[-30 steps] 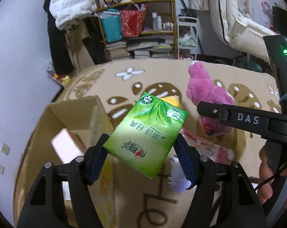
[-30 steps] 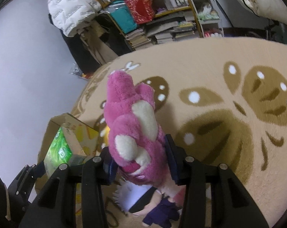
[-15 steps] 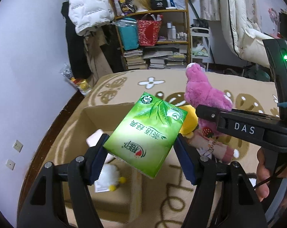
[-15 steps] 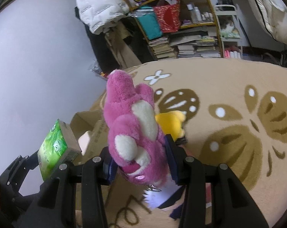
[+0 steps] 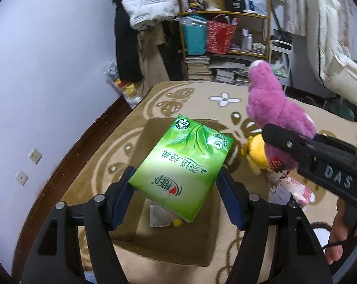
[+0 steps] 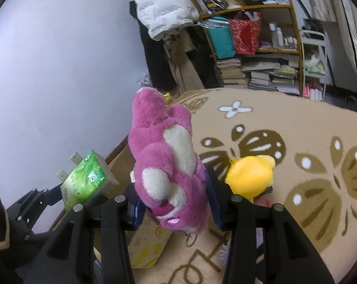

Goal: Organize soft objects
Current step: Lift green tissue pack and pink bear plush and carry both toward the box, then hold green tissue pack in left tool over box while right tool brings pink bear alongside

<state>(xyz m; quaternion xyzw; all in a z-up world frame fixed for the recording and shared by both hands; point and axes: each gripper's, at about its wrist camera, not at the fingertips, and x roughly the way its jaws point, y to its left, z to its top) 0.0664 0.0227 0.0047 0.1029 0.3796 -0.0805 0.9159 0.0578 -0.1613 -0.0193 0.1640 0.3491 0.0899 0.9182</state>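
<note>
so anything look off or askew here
Nothing damaged or spilled. The green tissue pack sits skewed, corner-on, in the left gripper, and the pink plush hangs head-down in the right gripper.

tissue pack [image 5: 182,168] raised, pink plush [image 6: 166,165] lifted higher

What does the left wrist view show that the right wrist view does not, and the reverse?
Only the left wrist view shows the inside of the cardboard box and a person's hand on the right gripper. Only the right wrist view shows the pink plush toy's cream patches and the right gripper shut on it. Both show the green tissue pack, the yellow plush and the shelf.
</note>
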